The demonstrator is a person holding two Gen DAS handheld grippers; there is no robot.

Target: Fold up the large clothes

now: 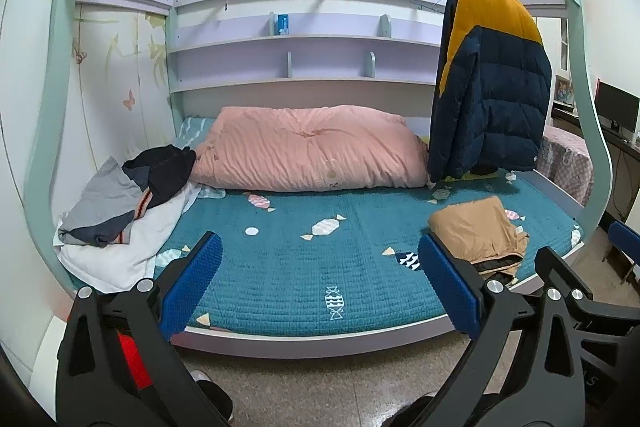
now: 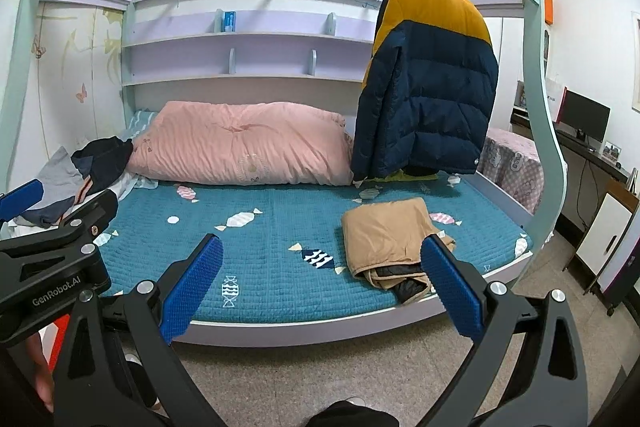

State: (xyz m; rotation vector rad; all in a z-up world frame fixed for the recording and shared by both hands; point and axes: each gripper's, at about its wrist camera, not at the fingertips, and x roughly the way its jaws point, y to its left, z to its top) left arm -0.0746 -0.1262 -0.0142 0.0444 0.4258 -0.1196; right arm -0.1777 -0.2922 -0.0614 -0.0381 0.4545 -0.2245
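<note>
A folded tan garment point(image 1: 478, 231) lies at the front right of the teal bed point(image 1: 320, 267); it also shows in the right wrist view point(image 2: 390, 239). A pile of unfolded grey, dark and white clothes point(image 1: 120, 211) lies at the bed's left end, also in the right wrist view point(image 2: 76, 179). A navy and yellow puffer jacket point(image 1: 496, 83) hangs from a rail at the right point(image 2: 428, 87). My left gripper point(image 1: 320, 283) is open and empty, held in front of the bed's front edge. My right gripper point(image 2: 322, 283) is open and empty beside it, its right finger near the tan garment.
A pink folded duvet point(image 1: 308, 147) lies along the back of the bed. The pale green bed frame point(image 1: 592, 131) arches over the bed, with shelves point(image 1: 280, 39) behind. A desk with a monitor point(image 2: 584, 119) and a cabinet point(image 2: 604, 235) stand at the right. Speckled floor lies below.
</note>
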